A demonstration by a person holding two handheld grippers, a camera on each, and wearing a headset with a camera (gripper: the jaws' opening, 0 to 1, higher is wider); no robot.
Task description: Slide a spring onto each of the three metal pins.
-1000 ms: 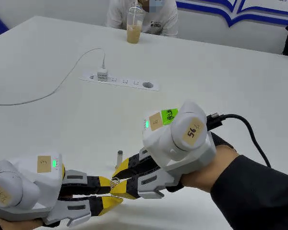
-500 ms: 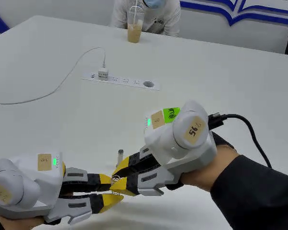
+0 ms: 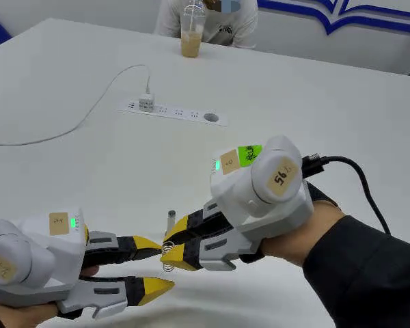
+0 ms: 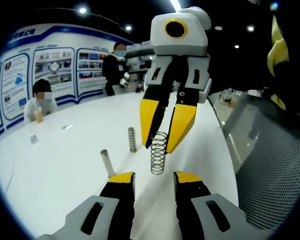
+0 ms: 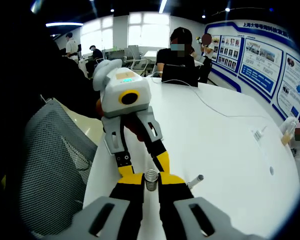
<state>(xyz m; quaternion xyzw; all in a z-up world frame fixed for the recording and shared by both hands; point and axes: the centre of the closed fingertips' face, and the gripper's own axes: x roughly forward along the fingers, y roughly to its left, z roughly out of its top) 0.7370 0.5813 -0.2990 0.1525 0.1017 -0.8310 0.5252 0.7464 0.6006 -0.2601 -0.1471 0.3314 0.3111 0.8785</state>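
The left gripper (image 3: pixel 154 266) is closest. Its yellow jaws are wide apart and hold nothing. Just past them, the right gripper (image 3: pixel 169 251) pinches the top of a spring (image 4: pixel 158 152). Behind it a bare metal pin (image 3: pixel 171 220) stands on the white table (image 3: pixel 294 102). A bit farther off, a second pin (image 4: pixel 132 139) has a spring on it.

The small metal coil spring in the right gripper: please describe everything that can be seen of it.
The small metal coil spring is silvery wire in open, even turns. The right gripper pinches its upper part between yellow-tipped jaws; the rest hangs free, roughly upright, above the white table. Nothing else touches it; the bare metal pin stands apart from it.
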